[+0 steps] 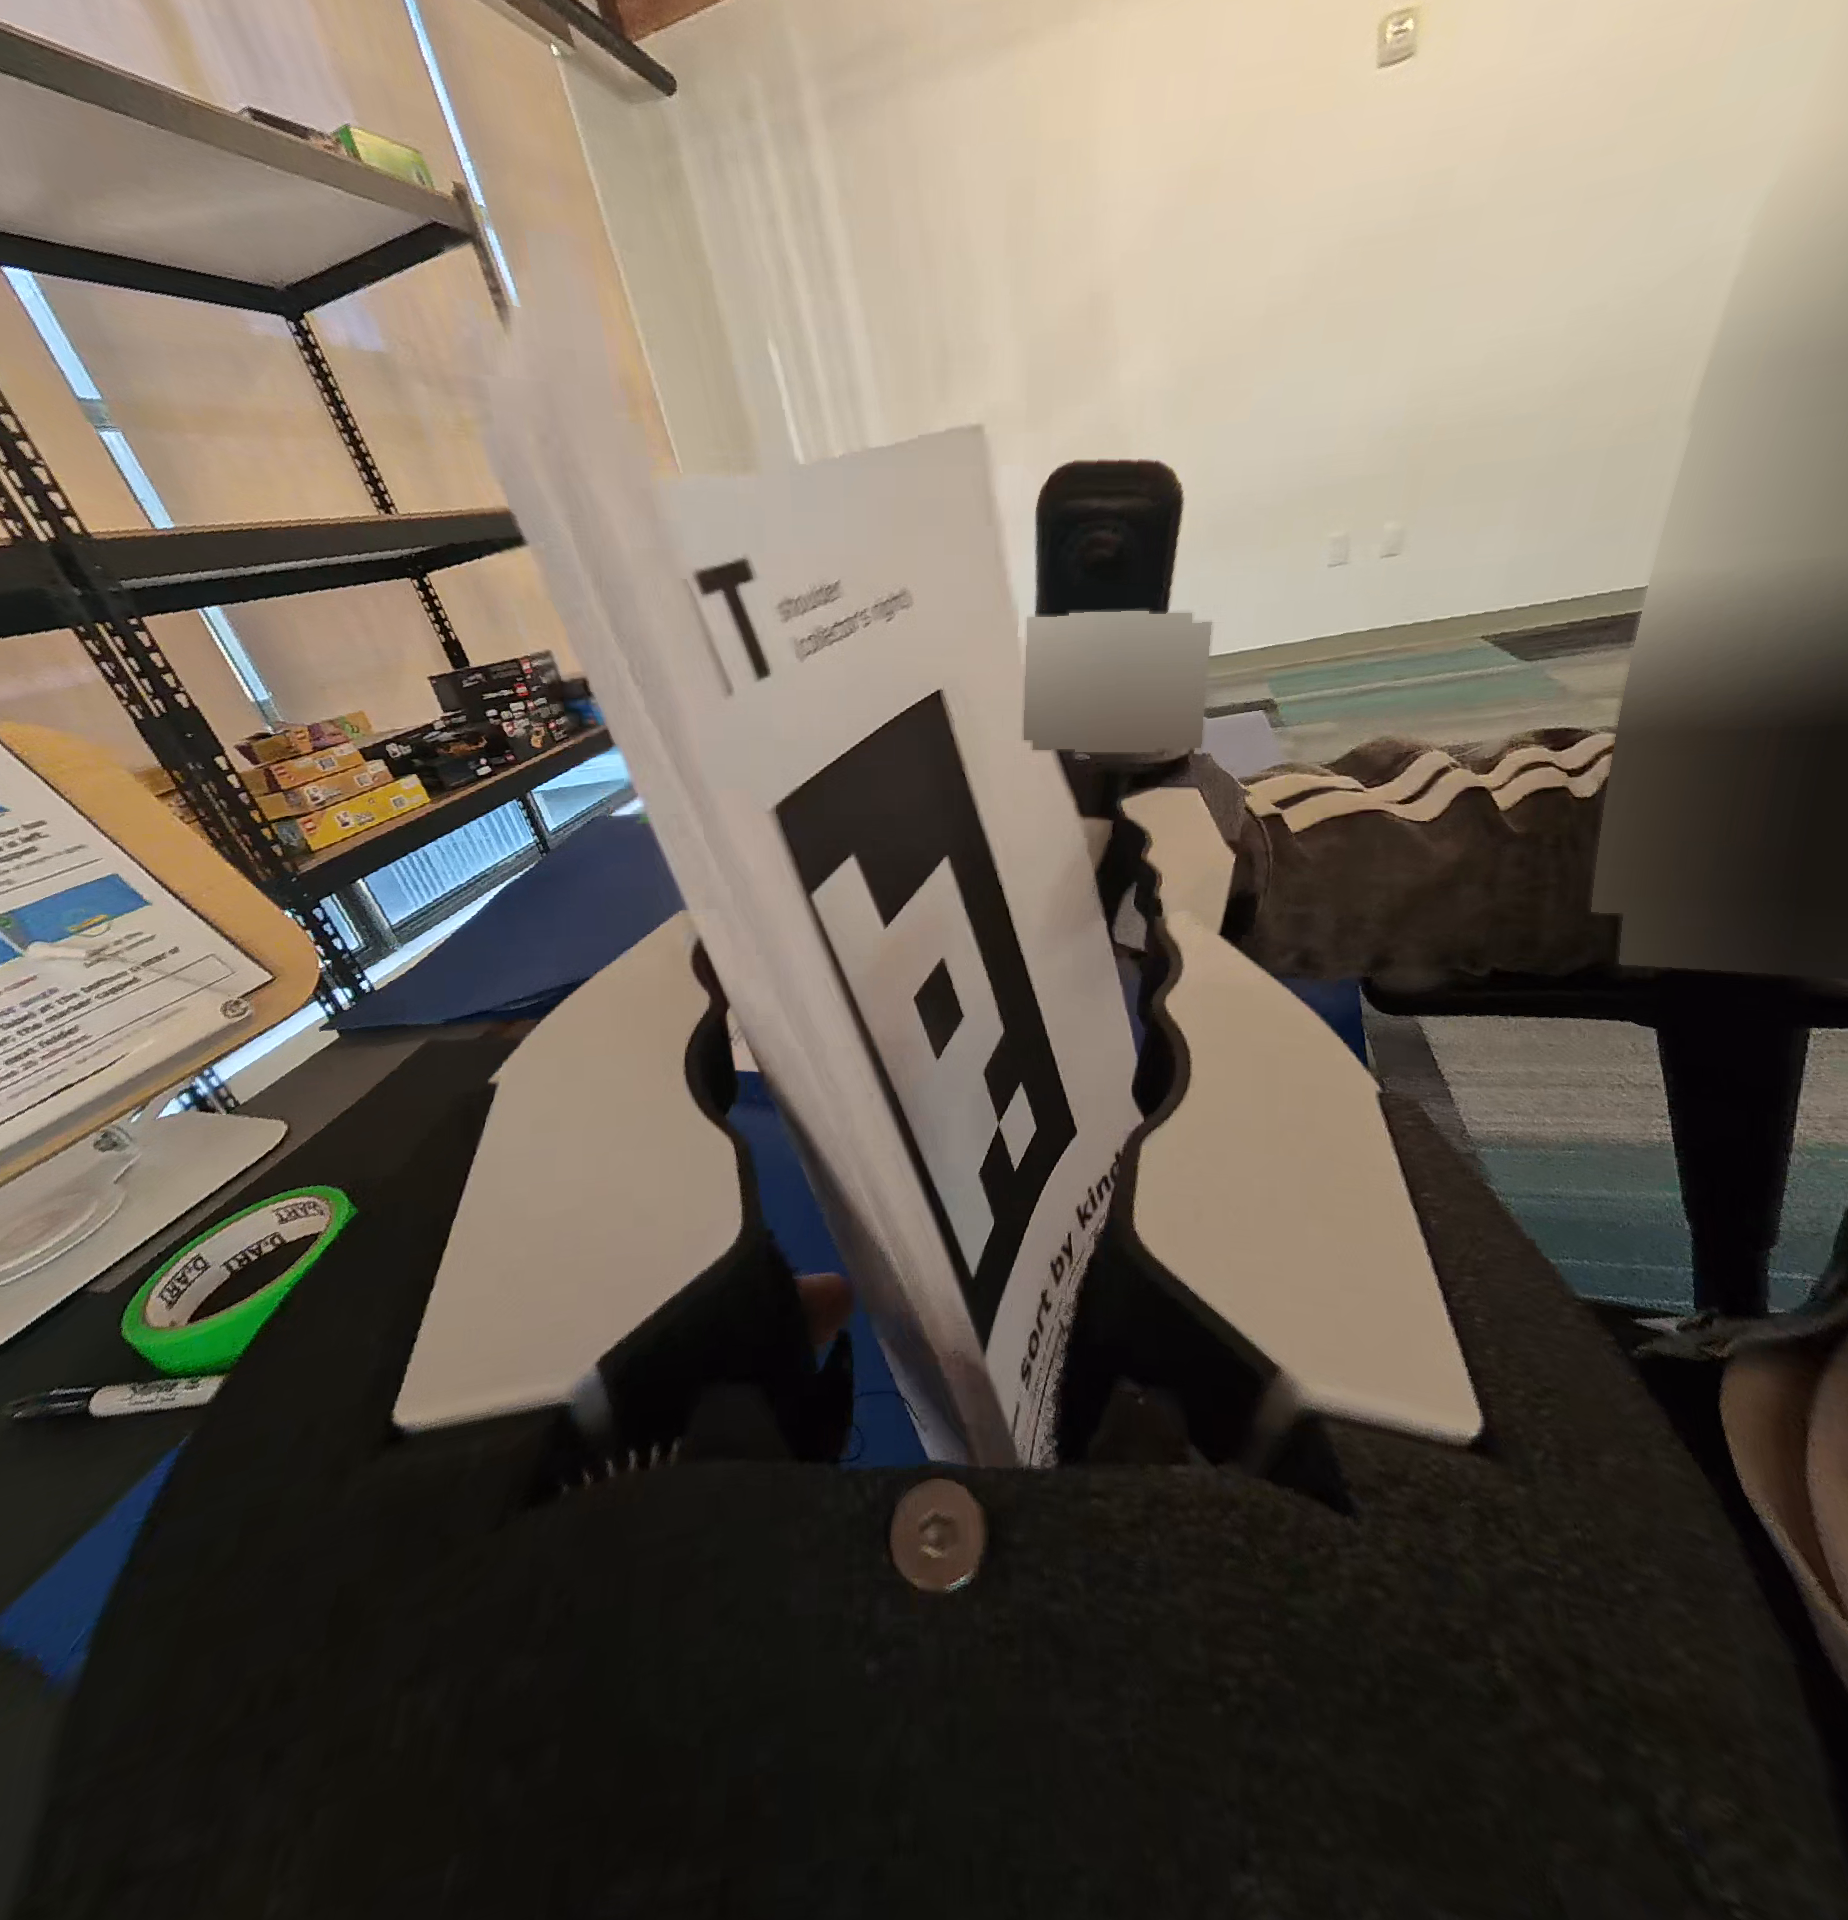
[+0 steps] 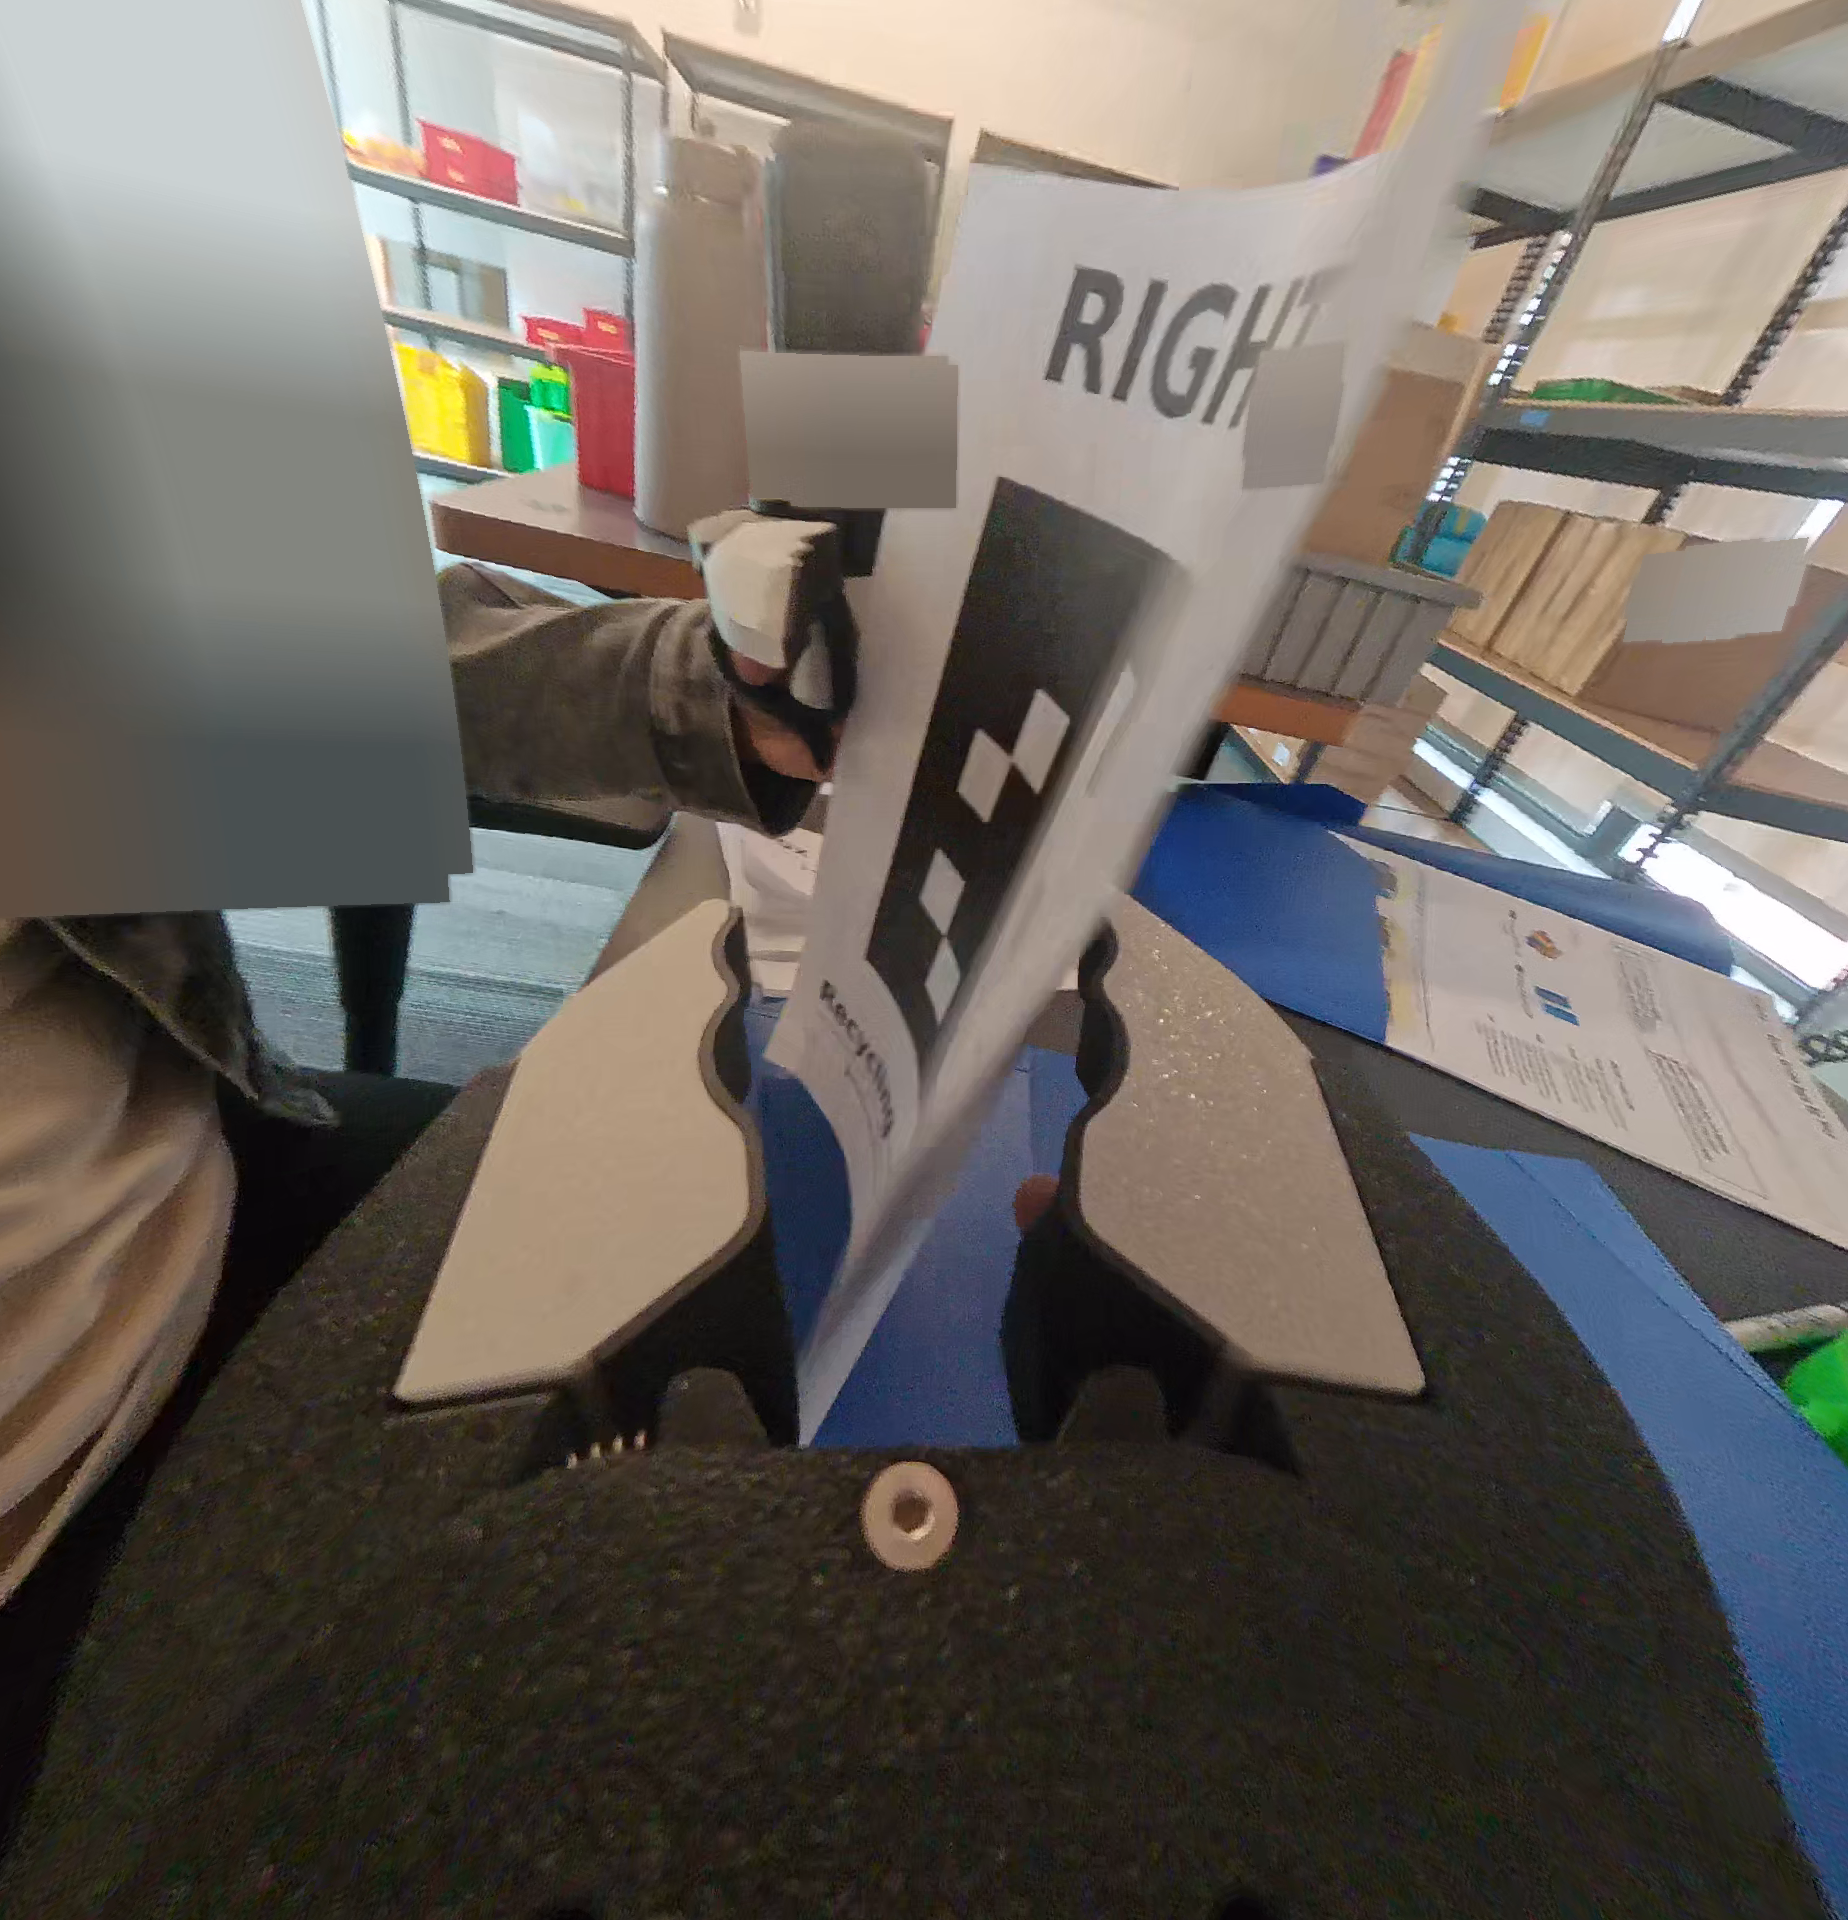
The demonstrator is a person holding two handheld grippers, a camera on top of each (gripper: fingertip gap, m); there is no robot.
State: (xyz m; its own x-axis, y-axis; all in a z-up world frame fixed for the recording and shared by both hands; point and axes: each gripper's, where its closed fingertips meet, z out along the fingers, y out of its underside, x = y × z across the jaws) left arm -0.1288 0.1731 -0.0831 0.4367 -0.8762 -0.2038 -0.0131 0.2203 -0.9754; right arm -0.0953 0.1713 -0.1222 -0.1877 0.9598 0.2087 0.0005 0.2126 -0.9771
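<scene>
In the left wrist view my left gripper (image 1: pixel 935 935) is open, and a stack of white sheets (image 1: pixel 899 831) with a black-and-white square marker stands upright between its fingers, unclamped. The right gripper (image 1: pixel 1148 831) shows just behind the sheets' far edge. In the right wrist view my right gripper (image 2: pixel 915 925) is open too, with a curved, blurred white marker sheet (image 2: pixel 1086 582) standing between its fingers. The left gripper (image 2: pixel 785 644), on a grey-sleeved arm (image 2: pixel 587 686), sits at that sheet's left edge. I cannot tell whether it touches it. A blue folder (image 2: pixel 1263 883) lies below.
A green tape roll (image 1: pixel 236 1278) and a marker pen (image 1: pixel 120 1397) lie on the black table at left. A clipboard with a printed sheet (image 1: pixel 89 935) leans there. Metal shelves (image 1: pixel 380 769) hold boxes. A printed page (image 2: pixel 1626 1039) lies at right. A black chair (image 1: pixel 1678 1039) stands close. There is about 6 cm between the tips of the two grippers.
</scene>
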